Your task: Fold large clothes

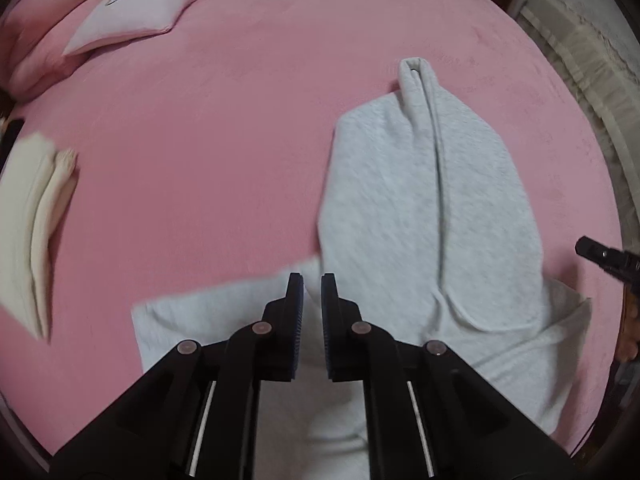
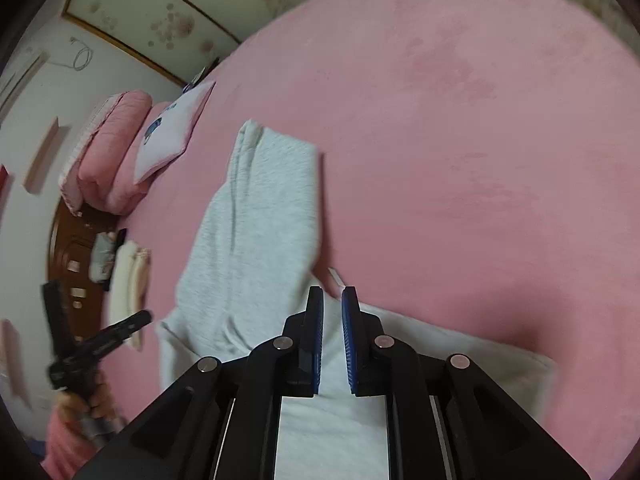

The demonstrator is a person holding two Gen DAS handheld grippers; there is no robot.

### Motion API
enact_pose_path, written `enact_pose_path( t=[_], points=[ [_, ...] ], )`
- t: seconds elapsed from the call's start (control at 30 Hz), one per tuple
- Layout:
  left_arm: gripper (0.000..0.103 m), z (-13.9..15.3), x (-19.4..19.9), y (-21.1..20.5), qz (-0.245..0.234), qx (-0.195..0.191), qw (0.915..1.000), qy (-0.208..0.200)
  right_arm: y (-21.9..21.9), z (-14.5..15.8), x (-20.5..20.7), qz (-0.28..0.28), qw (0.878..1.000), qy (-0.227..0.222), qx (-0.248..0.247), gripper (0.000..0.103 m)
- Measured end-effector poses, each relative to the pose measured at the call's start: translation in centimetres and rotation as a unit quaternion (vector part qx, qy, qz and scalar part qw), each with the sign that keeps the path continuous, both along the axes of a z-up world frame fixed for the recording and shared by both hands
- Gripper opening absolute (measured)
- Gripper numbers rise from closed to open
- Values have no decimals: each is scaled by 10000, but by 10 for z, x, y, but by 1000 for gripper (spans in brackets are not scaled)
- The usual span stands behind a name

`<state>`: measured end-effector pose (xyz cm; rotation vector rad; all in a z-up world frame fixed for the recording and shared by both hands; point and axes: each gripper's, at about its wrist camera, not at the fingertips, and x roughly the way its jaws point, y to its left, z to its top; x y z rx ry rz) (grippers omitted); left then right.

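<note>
Grey sweatpants (image 1: 424, 200) are lying on the pink bed cover (image 1: 240, 120), a folded leg stretching toward the far side and the wider part spreading out near both cameras. Left gripper (image 1: 311, 280) is hovering over the near part of the cloth, its jaws standing a narrow gap apart with nothing pinched between them. Right gripper (image 2: 333, 294) is hanging over the same garment (image 2: 256, 216) from the other side, jaws likewise slightly parted and gripping nothing. Only the left wrist view is showing the hem opening at the far end of the leg and a pale ribbed thing (image 1: 576, 40) beyond the bed's far right edge. Only the right wrist view is showing a wall panel with blossoms (image 2: 180, 12), a dark wooden headboard (image 2: 68, 240) and the person's hand (image 2: 88, 404) gripping the left tool's handle. Both are showing the pink pillows (image 2: 116, 152), a pale cushion (image 1: 136, 8) and a cream folded stack (image 1: 32, 232) at the left.
</note>
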<state>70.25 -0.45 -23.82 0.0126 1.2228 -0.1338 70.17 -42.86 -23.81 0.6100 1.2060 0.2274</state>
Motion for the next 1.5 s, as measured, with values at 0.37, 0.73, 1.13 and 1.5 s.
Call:
enact_pose_path(
  t=[0.37,0.73,1.13,1.5],
  points=[
    [57,-35,132,23,154,-1164,9926,318,29,-37,140,-256,9992,112,270,33],
    [51,-81,174,-3,196,-1655,9844,565,39,-67,184,156,9994,-142,277,33],
    [9,-41,141,-4,-242,-2570,9655,-350,45,-22,173,388,9877,-1072,1066,4],
    [6,47,58,2,-1788,-2699,9421,-873,24,12,139,-86,9930,-781,884,4]
  ],
)
